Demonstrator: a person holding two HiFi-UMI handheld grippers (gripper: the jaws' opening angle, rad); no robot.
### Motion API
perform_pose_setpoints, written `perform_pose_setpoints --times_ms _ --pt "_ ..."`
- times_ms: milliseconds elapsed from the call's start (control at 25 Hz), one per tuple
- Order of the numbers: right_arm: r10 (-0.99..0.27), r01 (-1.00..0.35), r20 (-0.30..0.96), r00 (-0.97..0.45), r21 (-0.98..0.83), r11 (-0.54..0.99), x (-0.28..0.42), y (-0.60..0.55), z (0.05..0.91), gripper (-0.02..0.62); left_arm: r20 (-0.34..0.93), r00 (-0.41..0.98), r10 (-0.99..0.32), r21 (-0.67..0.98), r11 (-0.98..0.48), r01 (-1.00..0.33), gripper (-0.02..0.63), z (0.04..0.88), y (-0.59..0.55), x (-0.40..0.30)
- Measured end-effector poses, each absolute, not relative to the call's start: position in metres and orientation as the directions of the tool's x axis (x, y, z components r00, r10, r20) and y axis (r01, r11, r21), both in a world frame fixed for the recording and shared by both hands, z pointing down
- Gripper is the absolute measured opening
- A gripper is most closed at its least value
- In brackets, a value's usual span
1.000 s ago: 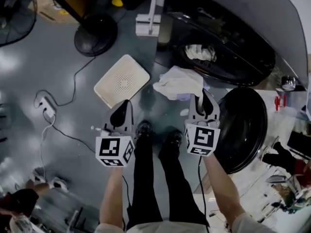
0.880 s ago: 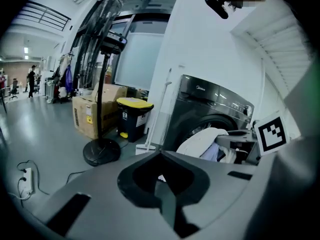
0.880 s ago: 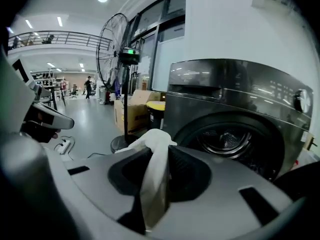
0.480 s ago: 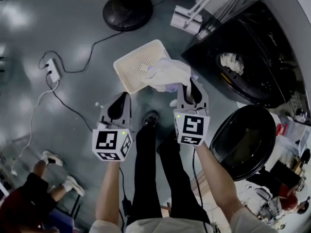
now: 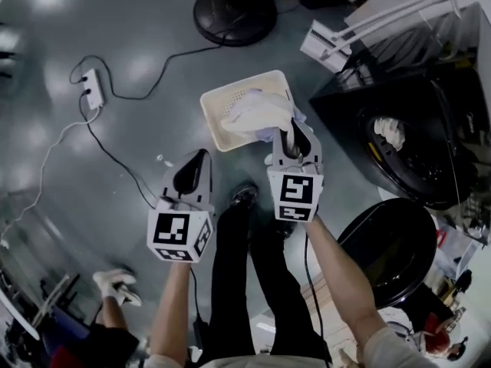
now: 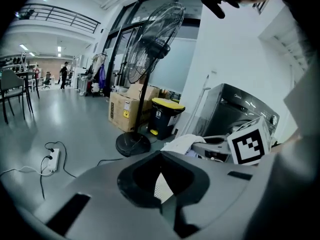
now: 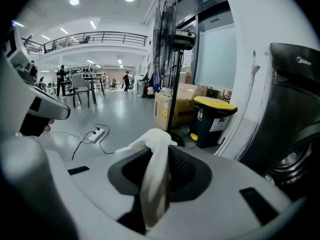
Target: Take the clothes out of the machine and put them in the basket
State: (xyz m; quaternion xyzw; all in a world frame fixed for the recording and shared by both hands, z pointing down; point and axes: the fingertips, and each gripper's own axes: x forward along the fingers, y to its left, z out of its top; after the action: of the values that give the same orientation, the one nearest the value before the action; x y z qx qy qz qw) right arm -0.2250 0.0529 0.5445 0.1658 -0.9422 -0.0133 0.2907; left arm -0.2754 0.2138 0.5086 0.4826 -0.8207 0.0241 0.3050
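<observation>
We note a polished grey floor carrying a round black fan base and a white power strip with a trailing black cable. At the right is a dark front-loading washing machine, its round black door hanging open. A second pale garment lies inside the drum. The left gripper view shows a black bin with a yellow lid and a brown cardboard box behind the fan.

A cream perforated plastic basket sits on the floor, directly ahead of the right gripper.

The item in hand is a crumpled white cloth, soft and bunched into loose folds. Its bulk hangs over the near right part of the basket. We cannot tell whether it touches the mesh.

The right gripper's jaws are closed narrowly on the cloth. A strip of it rises from between them and flops over beyond the fingertips.

The left gripper is to the left, short of the basket. Its jaws are drawn to a thin slit and grip nothing, and basket mesh shows through the slit.
</observation>
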Motion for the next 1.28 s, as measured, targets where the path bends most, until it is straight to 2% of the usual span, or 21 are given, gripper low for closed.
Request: perform_pose_setpoints --times_ms 320,800,880,960,1280 --pt "-0.252 -0.231 0.628 -0.737 0.116 0.966 -0.262 0.061 0.622 0.107 0.533 -0.384 -0.754 0.256 0.576 -0.776 0.017 0.532 0.230 -0.297" --pt "-0.170 -0.067 0.748 -0.641 0.166 0.984 -0.271 0.067 0.703 0.111 0.545 -0.406 -0.734 0.276 0.614 -0.740 0.017 0.543 0.233 -0.297" --pt "-0.168 -0.067 0.741 -0.650 0.164 0.984 -0.272 0.065 0.704 0.153 0.546 -0.407 -0.732 0.276 0.616 -0.738 0.018 0.543 0.232 -0.297" --pt "-0.155 -0.077 0.720 -0.677 0.140 0.987 -0.275 0.064 0.699 0.317 0.548 -0.405 -0.731 0.276 0.616 -0.738 0.017 0.543 0.231 -0.297" --pt "-0.159 -0.112 0.680 -0.716 0.112 0.987 -0.271 0.061 0.678 0.314 0.546 -0.376 -0.749 0.278 0.586 -0.761 0.017 0.542 0.214 -0.288"
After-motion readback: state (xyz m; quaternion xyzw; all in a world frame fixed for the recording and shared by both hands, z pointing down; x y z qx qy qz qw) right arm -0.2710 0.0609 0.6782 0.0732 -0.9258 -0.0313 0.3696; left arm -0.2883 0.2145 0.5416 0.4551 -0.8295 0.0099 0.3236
